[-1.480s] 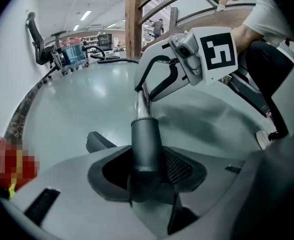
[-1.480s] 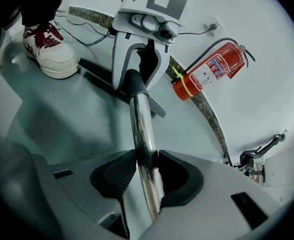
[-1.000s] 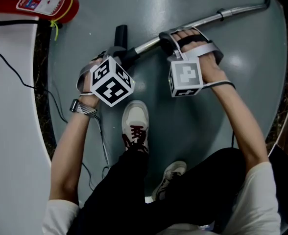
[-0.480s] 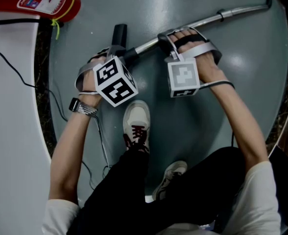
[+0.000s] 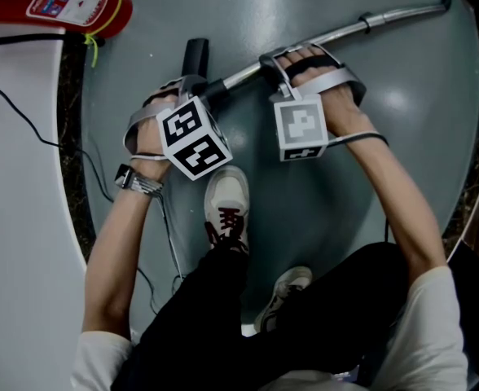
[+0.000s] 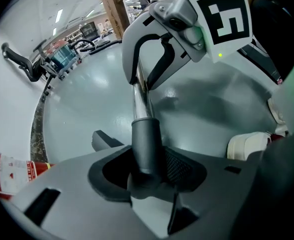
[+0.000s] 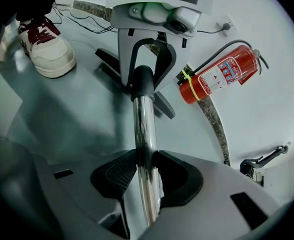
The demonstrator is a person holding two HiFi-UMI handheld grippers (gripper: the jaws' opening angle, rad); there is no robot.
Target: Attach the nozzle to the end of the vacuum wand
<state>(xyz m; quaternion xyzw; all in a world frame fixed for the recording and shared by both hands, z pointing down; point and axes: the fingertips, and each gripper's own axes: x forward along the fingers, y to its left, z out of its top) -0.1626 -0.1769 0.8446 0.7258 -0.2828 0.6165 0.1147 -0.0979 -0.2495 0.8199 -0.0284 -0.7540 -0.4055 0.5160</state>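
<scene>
A chrome vacuum wand (image 5: 345,31) lies slanted across the grey floor, its lower end at the left. On that end sits the black nozzle (image 5: 195,55), whose neck (image 6: 146,144) runs in line with the tube. My left gripper (image 5: 194,92) points steeply down and is shut on this neck, pads pressing both sides. My right gripper (image 5: 284,62) is shut on the chrome tube (image 7: 145,149) a short way up the wand. In the right gripper view the left gripper (image 7: 144,59) straddles the black neck (image 7: 142,81), with the nozzle's head (image 7: 163,104) on the floor behind.
A red fire extinguisher (image 5: 60,2) lies at the upper left, beside a white surface (image 5: 19,218) with a black cable (image 5: 28,125). The person's white shoe (image 5: 226,202) stands just below the grippers. A dark speckled border (image 5: 72,177) edges the floor.
The left gripper has rolled slightly about its own axis, its marker cube turning. Both hands stay where they were on nozzle and wand.
</scene>
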